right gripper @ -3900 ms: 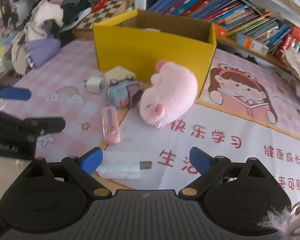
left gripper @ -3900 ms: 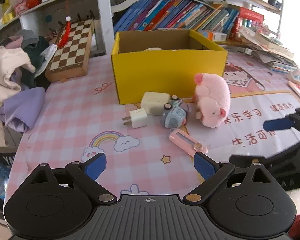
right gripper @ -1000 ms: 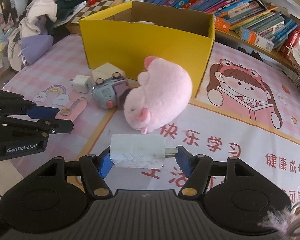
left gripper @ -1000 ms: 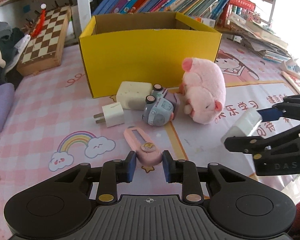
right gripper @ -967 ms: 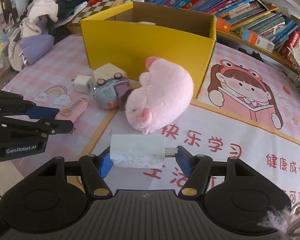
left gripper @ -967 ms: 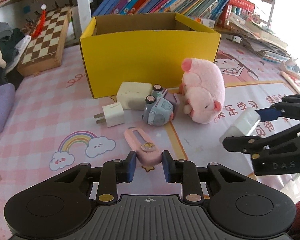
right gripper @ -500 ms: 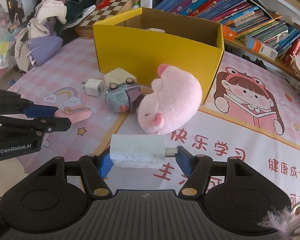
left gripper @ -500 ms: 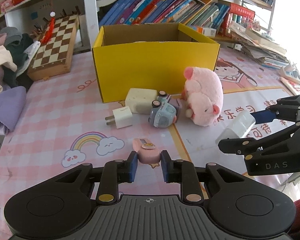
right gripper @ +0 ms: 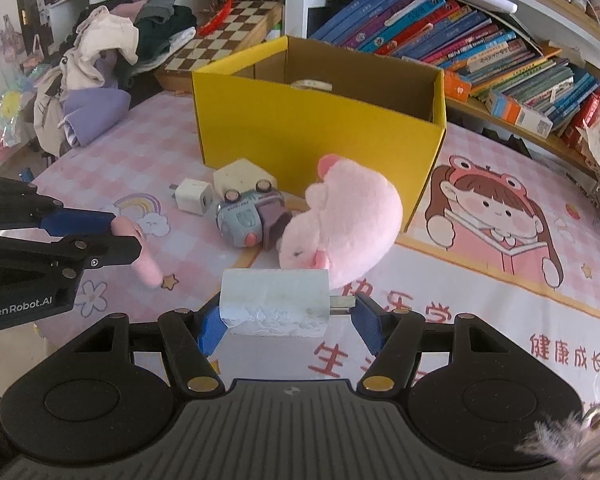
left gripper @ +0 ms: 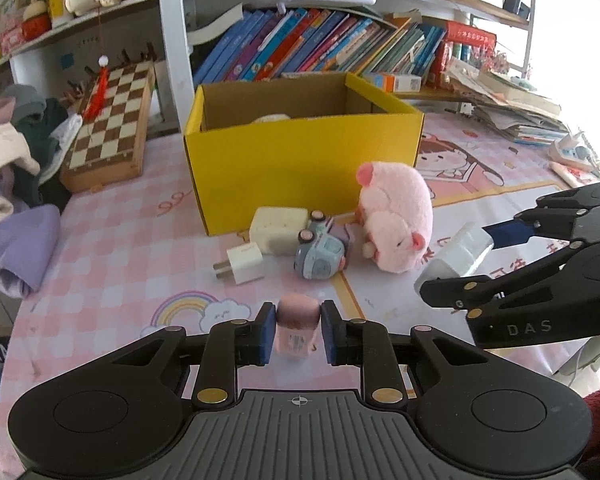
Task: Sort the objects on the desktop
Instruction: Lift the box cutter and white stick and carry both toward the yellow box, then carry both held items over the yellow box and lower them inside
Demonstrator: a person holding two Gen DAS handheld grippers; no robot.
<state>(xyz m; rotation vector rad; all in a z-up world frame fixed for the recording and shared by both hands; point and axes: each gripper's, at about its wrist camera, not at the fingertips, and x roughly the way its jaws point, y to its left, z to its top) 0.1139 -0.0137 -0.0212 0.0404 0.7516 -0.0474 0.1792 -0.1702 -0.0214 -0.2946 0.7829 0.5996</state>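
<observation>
My left gripper (left gripper: 296, 330) is shut on a pink utility knife (left gripper: 297, 328), lifted off the mat; the knife (right gripper: 142, 252) hangs tilted from it in the right wrist view. My right gripper (right gripper: 282, 312) is shut on a white USB charger block (right gripper: 274, 302), also seen as the white block (left gripper: 458, 250) at the right of the left wrist view. The open yellow box (left gripper: 300, 164) stands beyond both. In front of it lie a pink plush pig (left gripper: 394, 226), a grey-blue toy car (left gripper: 320, 250), a cream block (left gripper: 278, 228) and a white plug adapter (left gripper: 244, 268).
A chessboard (left gripper: 110, 120) and a pile of clothes (left gripper: 8, 184) sit at the left. Books (left gripper: 320, 46) line the shelf behind the box. Stacked papers (left gripper: 512, 108) lie at the far right. The pink mat (left gripper: 112, 248) covers the table.
The left gripper has risen and pulled back with the pink knife, which now hangs clear of the mat. The right gripper has lifted a little, still holding the white block.
</observation>
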